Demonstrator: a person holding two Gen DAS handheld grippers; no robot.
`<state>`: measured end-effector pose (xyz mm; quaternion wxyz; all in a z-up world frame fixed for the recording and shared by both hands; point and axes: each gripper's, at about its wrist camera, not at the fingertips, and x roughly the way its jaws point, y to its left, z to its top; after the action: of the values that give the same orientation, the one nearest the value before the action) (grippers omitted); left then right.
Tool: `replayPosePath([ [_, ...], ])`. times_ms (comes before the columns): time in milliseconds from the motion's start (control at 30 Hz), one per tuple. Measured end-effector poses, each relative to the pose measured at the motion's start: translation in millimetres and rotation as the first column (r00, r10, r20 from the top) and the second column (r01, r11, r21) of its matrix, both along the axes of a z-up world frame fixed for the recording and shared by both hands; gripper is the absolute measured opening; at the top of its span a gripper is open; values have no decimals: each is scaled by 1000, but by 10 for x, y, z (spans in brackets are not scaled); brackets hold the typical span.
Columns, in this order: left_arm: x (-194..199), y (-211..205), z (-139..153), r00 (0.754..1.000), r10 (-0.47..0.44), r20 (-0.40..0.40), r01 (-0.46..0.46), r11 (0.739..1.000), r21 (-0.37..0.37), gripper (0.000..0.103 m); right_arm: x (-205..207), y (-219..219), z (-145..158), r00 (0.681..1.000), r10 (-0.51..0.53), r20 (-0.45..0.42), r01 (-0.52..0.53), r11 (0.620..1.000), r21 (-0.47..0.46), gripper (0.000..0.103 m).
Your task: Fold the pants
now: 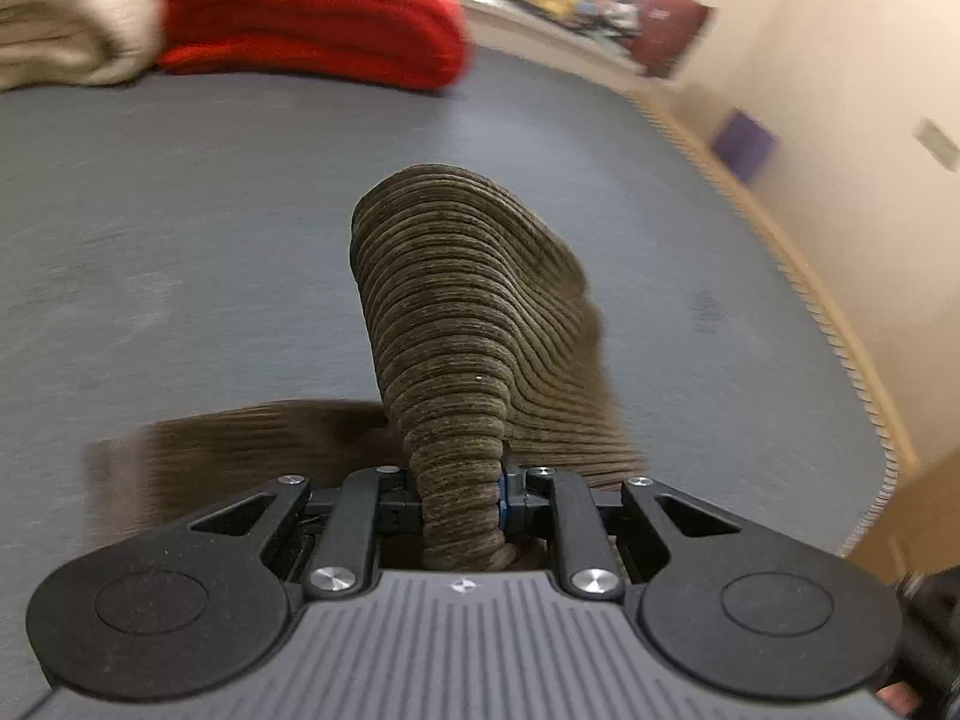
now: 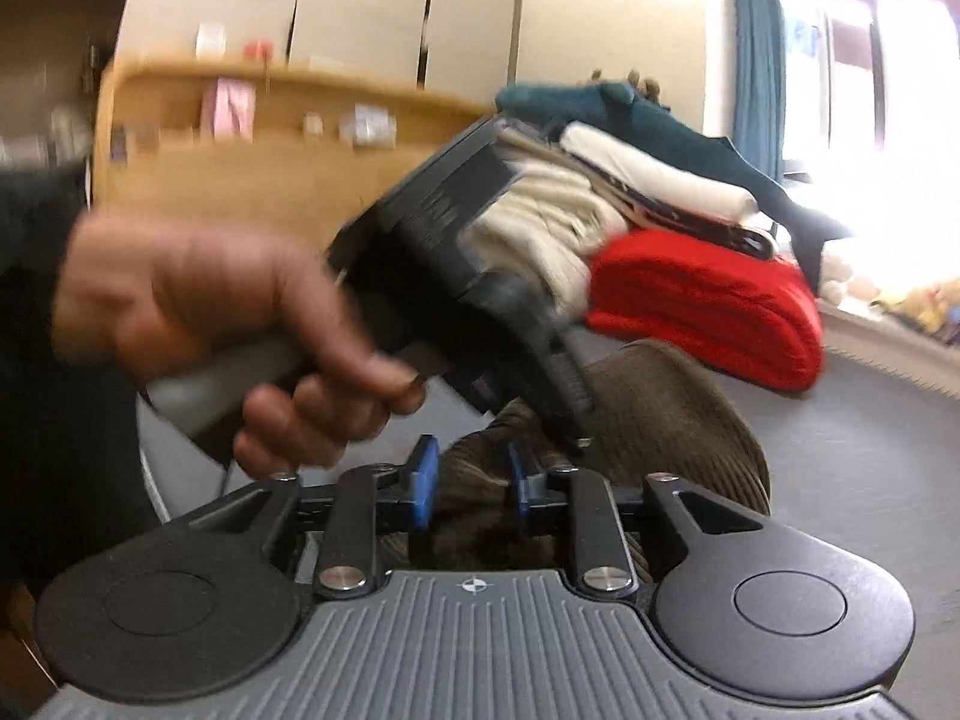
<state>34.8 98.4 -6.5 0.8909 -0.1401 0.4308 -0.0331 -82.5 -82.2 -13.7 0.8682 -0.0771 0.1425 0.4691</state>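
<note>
Left wrist view: left claw (image 1: 461, 495) clamped tight on a bunched fold of brown corduroy pants (image 1: 474, 324), fabric rearing up over the grey bed (image 1: 180, 210). Red blanket (image 1: 312, 18) and beige blanket (image 1: 66, 24) at far edge.

Right wrist view: right claw (image 2: 471, 489) parted, blue pads (image 2: 425, 477) apart, pants just beyond, gripping nothing. Person's hand (image 2: 240, 324) held left gripper, blurred.

A grey bed surface (image 1: 198, 210) is carrying everything here. Brown corduroy pants (image 1: 252, 450) are lying on it in the foreground, partly lifted off it. At the far end a red folded blanket (image 1: 312, 18) is sitting on the surface, touching a cream knitted blanket (image 1: 66, 30) beside it, and in the right wrist view more folded clothes (image 2: 654, 174) are resting stacked on top of those two.
</note>
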Motion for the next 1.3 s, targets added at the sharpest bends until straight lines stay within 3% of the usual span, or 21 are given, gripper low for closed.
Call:
replayPosePath([
  [67, -87, 287, -21, 998, 60, -22, -59, 997, 47, 19, 133, 33, -45, 997, -30, -65, 31, 999, 12, 39],
  [167, -213, 703, -118, 988, 139, -60, -137, 990, 34, 21, 332, 93, -129, 984, -133, -120, 130, 991, -38, 39],
  [267, -297, 1025, -230, 968, 236, -91, -234, 972, 27, 41, 556, 267, -373, 950, -229, -214, 186, 962, -201, 45],
  [333, -364, 1181, -223, 945, 316, -80, -310, 948, 76, 43, 673, 399, -624, 918, -269, -292, 162, 924, -345, 45],
  [433, -422, 1229, -142, 940, 337, -57, -331, 939, 88, 43, 676, 539, -823, 910, -284, -302, 126, 884, -450, 46],
  [500, -389, 1142, -111, 956, 288, -58, -285, 957, 48, 43, 653, 633, -855, 921, -286, -265, 125, 860, -494, 47],
  [667, -302, 725, -202, 991, 106, -85, -98, 991, 87, 43, 708, 746, -871, 911, -307, -275, 124, 840, -528, 47],
  [733, -281, 578, -371, 984, 46, -169, -22, 990, 142, 43, 777, 749, -811, 898, -323, -299, 134, 847, -514, 48],
  [800, -284, 404, -586, 958, -6, -286, 73, 972, 223, 42, 842, 642, -650, 885, -354, -303, 209, 883, -420, 45],
  [900, -326, 191, -585, 960, -60, -275, 155, 927, 341, 42, 980, 512, -362, 870, -418, -260, 354, 899, -259, 45],
  [967, -363, 176, -494, 967, -86, -239, 160, 938, 307, 42, 1101, 487, -300, 856, -453, -248, 406, 887, -218, 47],
  [1067, -450, 133, -431, 965, -134, -227, 200, 934, 295, 42, 1358, 568, -389, 821, -478, -311, 426, 877, -224, 47],
  [1167, -471, -2, -604, 930, -199, -308, 295, 904, 308, 42, 1546, 764, -501, 822, -476, -313, 407, 875, -262, 47],
  [1233, -534, -111, -688, 914, -227, -336, 351, 860, 370, 41, 1670, 969, -643, 837, -474, -274, 371, 859, -352, 45],
  [1300, -547, -150, -650, 917, -247, -313, 358, 857, 372, 41, 1814, 1113, -824, 821, -507, -262, 356, 814, -459, 45],
])
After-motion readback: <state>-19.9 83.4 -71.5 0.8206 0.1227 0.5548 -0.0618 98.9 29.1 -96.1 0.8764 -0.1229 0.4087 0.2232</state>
